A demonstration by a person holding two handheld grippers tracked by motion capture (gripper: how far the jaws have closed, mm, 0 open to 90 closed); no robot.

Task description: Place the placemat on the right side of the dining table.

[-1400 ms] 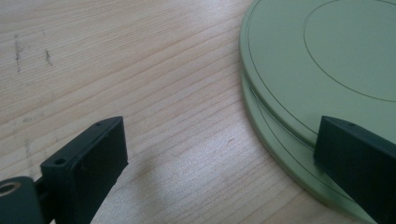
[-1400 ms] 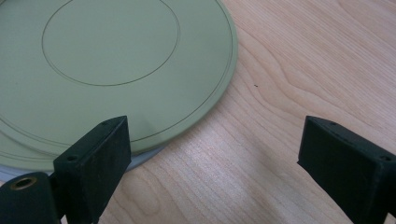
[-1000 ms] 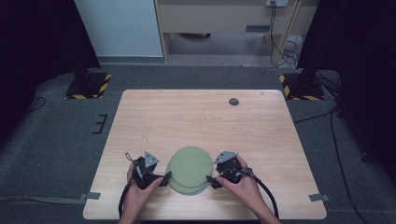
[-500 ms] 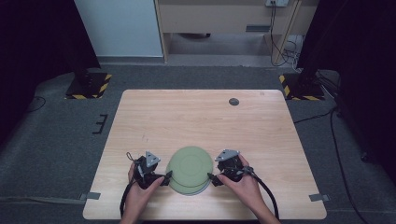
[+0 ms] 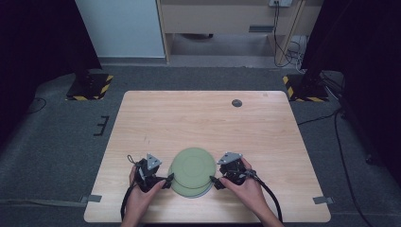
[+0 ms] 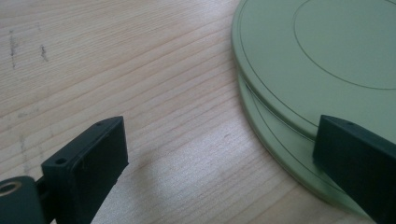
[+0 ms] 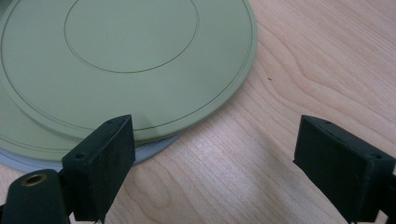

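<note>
Green plates [image 5: 191, 170] lie stacked, empty, on my worktop [image 5: 203, 118]. My left gripper [image 5: 166, 179] and right gripper [image 5: 213, 181] flank the stack, both spread wide, grasping nothing.

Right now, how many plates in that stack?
3 visible. Top green plate, a second green plate offset under it, and a grey plate at the bottom, edge peeking out. More could be hidden beneath.

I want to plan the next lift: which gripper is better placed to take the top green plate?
Likely the left gripper: one open jaw already overlaps the top plate. The right gripper is open beside the rim.
</note>
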